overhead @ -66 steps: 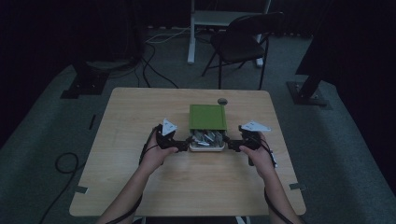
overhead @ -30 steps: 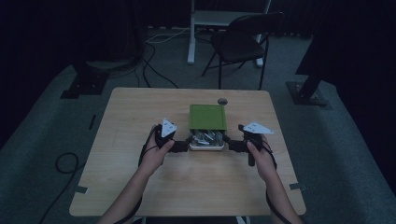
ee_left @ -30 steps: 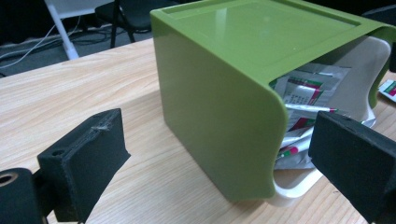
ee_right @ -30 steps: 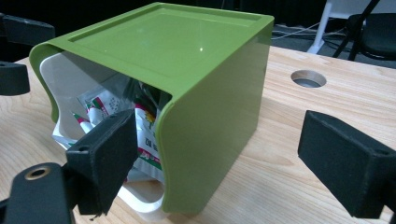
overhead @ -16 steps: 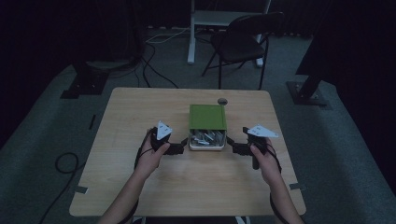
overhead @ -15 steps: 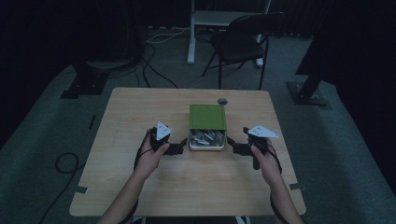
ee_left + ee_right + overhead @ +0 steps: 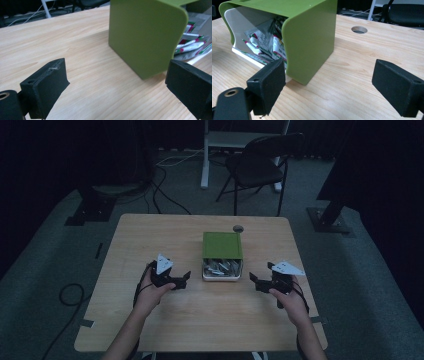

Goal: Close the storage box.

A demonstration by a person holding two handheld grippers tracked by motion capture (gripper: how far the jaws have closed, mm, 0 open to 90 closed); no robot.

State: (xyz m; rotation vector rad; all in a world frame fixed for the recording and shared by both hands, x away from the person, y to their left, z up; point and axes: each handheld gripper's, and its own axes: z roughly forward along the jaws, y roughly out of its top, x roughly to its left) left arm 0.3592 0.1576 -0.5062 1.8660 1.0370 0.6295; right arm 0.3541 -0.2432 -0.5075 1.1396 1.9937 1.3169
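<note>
A green box (image 7: 222, 245) with a white tray part stands at the table's middle, its open front holding several red-and-white sachets (image 7: 221, 267). My left gripper (image 7: 185, 280) hovers to the box's left, open and holding nothing. In the left gripper view the green box (image 7: 145, 35) lies just beyond the spread jaws, with sachets (image 7: 192, 43) at its far side. My right gripper (image 7: 253, 281) sits to the box's right, also open with nothing in it. The right gripper view shows the green box (image 7: 312, 37) and its sachets (image 7: 270, 41) ahead-left of the jaws.
A round cable hole (image 7: 238, 228) lies in the wooden table (image 7: 150, 235) just behind the box. A black folding chair (image 7: 260, 167) and a white stand (image 7: 210, 150) are beyond the far edge. Cables run across the floor at left.
Both grippers have drawn back from the box's sides, the left one leftward and the right one rightward. The box has stayed in place.
</note>
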